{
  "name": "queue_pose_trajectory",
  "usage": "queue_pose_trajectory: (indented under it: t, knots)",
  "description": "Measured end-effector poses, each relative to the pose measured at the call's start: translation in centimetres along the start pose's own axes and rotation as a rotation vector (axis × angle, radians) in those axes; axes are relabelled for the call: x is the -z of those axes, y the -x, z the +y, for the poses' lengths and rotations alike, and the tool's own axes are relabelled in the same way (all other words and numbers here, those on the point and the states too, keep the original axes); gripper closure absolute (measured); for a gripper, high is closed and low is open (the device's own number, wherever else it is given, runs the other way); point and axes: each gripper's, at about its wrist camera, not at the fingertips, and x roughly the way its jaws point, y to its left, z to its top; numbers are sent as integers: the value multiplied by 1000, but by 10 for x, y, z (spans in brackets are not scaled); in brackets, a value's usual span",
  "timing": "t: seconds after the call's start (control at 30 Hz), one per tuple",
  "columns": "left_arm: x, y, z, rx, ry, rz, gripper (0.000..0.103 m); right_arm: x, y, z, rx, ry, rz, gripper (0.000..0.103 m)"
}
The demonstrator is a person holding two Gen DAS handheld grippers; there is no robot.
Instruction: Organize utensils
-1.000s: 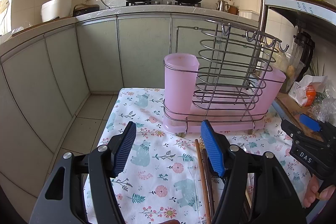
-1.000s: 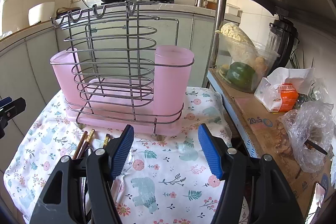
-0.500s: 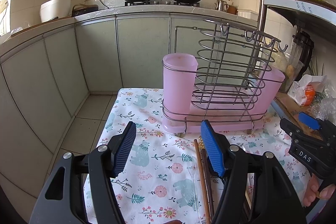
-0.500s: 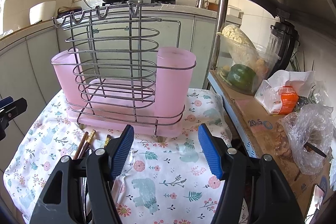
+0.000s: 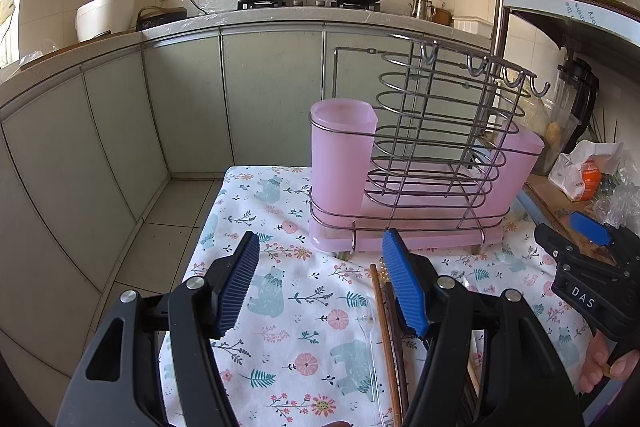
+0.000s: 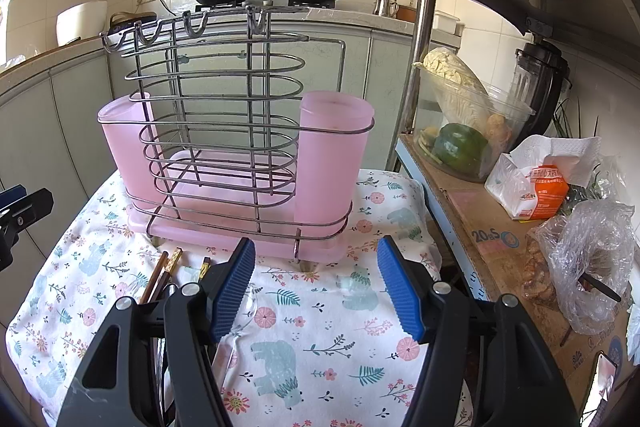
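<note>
On the floral tablecloth point(image 6: 320, 311) the wire utensil rack point(image 6: 224, 131) with its pink cups stands where it did a second ago; both views have barely shifted, the rack sitting only slightly lower in the left view. Readable writing: "DAS" on the right gripper point(image 5: 592, 267) seen from the left camera, and "20" on the cardboard box point(image 6: 492, 223) beside the table. Chopsticks point(image 6: 160, 271) lie flat on the cloth just in front of the rack. Both the left gripper point(image 5: 320, 287) and the right one hover low over the cloth, jaws spread wide, holding nothing; fingers point(image 5: 600, 363) of a hand wrap the right gripper's handle.
</note>
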Motion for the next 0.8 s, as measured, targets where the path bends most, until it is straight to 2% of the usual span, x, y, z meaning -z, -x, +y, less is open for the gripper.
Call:
queue_pose_trajectory:
  t: [0.8]
  knots:
    - [5,-6,1,5,-1,10,38,3,-2,0,-4,5,4,40]
